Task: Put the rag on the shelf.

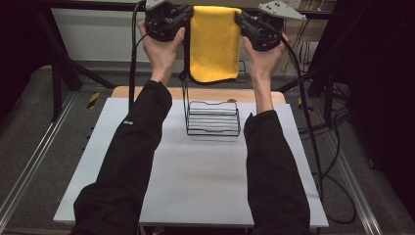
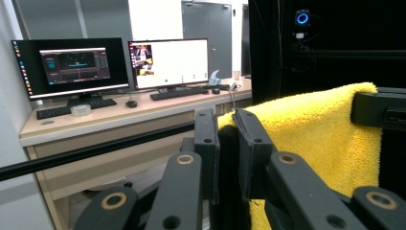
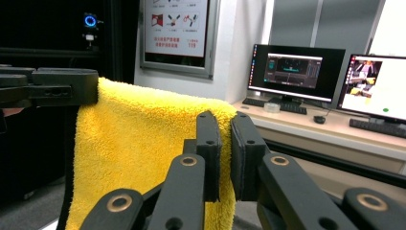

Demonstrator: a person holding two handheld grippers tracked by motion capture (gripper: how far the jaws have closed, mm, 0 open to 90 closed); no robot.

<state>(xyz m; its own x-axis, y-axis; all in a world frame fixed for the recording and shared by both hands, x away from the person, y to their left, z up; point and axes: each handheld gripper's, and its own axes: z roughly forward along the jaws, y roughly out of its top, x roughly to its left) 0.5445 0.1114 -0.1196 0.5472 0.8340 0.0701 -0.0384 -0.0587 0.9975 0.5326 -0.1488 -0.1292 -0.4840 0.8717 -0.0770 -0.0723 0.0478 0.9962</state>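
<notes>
Yellow towel [image 1: 215,44] hangs folded — left tool [image 1: 188,14] and right tool [image 1: 241,18] each clamp a top corner.

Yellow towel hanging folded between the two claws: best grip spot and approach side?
Grip the towel at its top fold, one end corner per claw, coming in from either side, as the left claw and right claw do now. The fold is the thick upper edge, so the towel hangs flat and even above the wire rack.
</notes>
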